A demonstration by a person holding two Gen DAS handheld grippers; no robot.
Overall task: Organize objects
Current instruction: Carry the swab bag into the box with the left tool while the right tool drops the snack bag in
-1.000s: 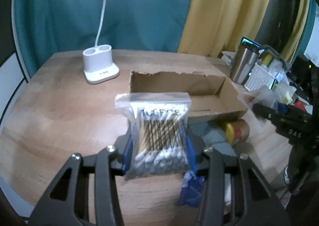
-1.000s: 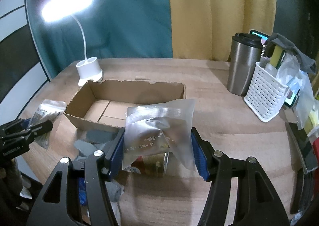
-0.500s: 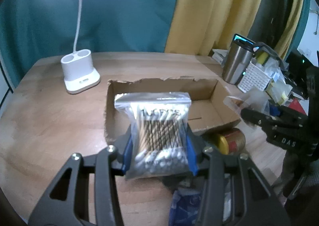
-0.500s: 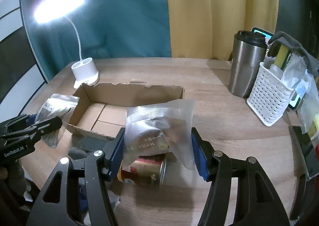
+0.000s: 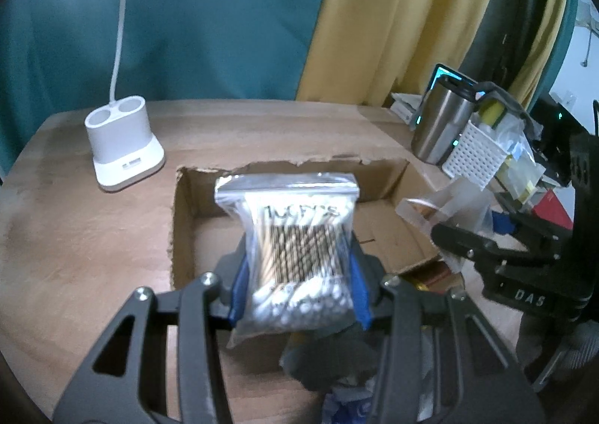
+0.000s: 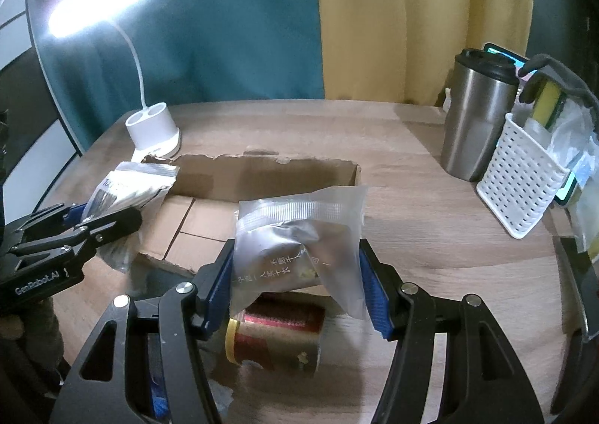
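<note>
My left gripper is shut on a clear zip bag of cotton swabs, held upright over the near left part of an open cardboard box. The right wrist view shows that gripper and swab bag at the box's left end. My right gripper is shut on a silvery sealed snack packet, held just in front of the box's near wall. From the left wrist view, the right gripper and its packet sit at the box's right end.
A red and gold can lies on its side under the packet. White lamp base stands left of the box. A steel tumbler and a white perforated basket stand at the right. Grey and blue items lie near the table's front.
Both grippers have moved forward toward the box with their loads. The swab bag now hangs over the box's near left corner, and the packet is closer to its front wall.
</note>
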